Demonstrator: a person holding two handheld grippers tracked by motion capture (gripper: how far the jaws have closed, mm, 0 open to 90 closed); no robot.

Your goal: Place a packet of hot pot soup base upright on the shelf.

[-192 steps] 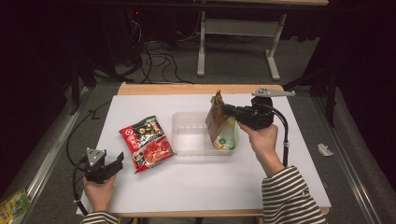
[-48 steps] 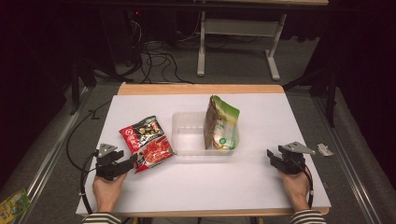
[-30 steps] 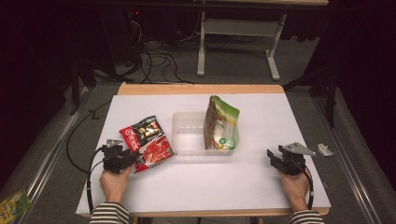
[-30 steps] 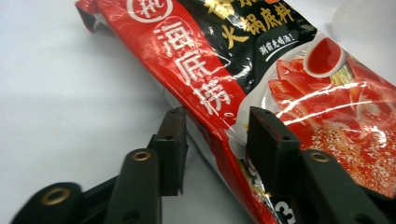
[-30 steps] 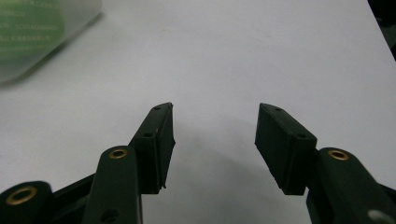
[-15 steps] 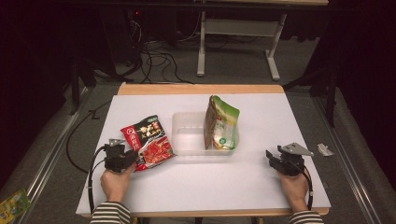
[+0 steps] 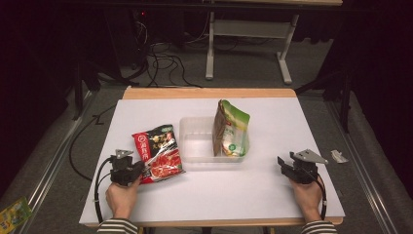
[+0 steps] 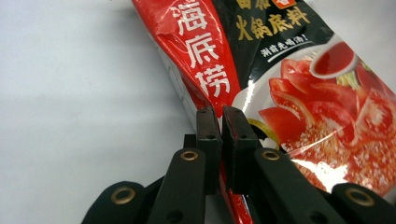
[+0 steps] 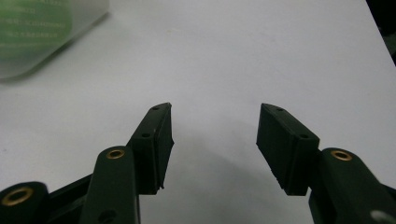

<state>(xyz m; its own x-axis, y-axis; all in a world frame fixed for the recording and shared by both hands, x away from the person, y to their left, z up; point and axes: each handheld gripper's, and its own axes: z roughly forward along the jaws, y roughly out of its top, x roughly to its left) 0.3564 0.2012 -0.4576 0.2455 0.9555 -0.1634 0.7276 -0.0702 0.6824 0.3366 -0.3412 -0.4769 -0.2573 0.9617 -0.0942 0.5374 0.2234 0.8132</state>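
Note:
A red and black soup-base packet (image 7: 158,153) (image 8: 289,79) lies flat on the white table, left of a clear plastic tub (image 7: 197,139). My left gripper (image 7: 134,171) (image 8: 220,114) has just been closing and is shut on the packet's near left edge, which shows pinched between the pads. A green and brown pouch (image 7: 229,129) stands upright in the tub's right end. My right gripper (image 7: 285,163) (image 9: 214,128) rests open near the table's right front, its jaws wide apart over bare table with nothing between them.
The white tabletop (image 7: 253,195) has free room in front of the tub and between the two hands. A blurred corner of the tub (image 9: 42,32) sits far left of the right gripper. Cables and a table frame (image 7: 248,44) stand on the floor beyond.
The left gripper moved in to the packet's near edge and its jaws closed on it. The right hand and gripper stayed where they were.

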